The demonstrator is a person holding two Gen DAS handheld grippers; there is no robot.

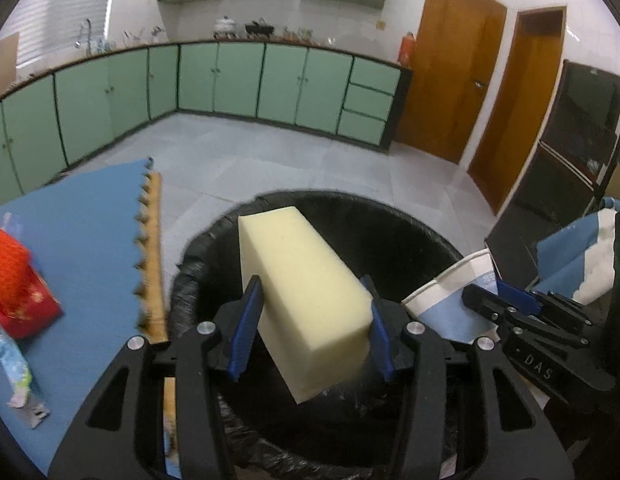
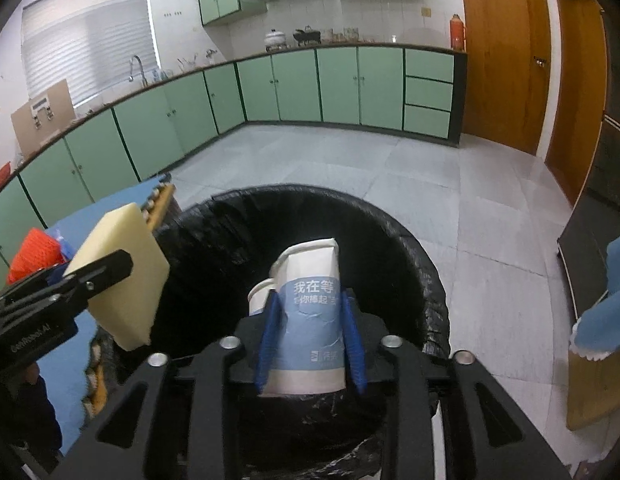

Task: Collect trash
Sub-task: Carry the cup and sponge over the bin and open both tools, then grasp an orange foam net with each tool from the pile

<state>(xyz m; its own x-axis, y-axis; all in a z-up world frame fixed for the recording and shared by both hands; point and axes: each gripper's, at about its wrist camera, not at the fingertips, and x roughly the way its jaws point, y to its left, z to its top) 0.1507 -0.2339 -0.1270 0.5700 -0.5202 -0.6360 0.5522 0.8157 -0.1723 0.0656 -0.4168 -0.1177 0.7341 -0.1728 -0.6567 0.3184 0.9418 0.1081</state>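
My left gripper (image 1: 310, 300) is shut on a pale yellow foam block (image 1: 301, 288) and holds it over the black-lined trash bin (image 1: 410, 232). My right gripper (image 2: 310, 312) is shut on a crushed white and blue paper cup (image 2: 310, 312), also over the bin's (image 2: 390, 232) opening. The cup (image 1: 450, 300) and right gripper (image 1: 510, 312) show at the right of the left wrist view. The foam block (image 2: 125, 272) and left gripper (image 2: 69, 280) show at the left of the right wrist view.
A blue foam mat (image 1: 81, 248) lies left of the bin, with a red box (image 1: 21, 300), an orange net item (image 2: 33, 254) and a wrapper (image 1: 13, 364) on it. Green cabinets (image 1: 229, 80) line the far walls. A dark cabinet (image 1: 570, 140) and a blue cloth (image 2: 614, 304) are at right.
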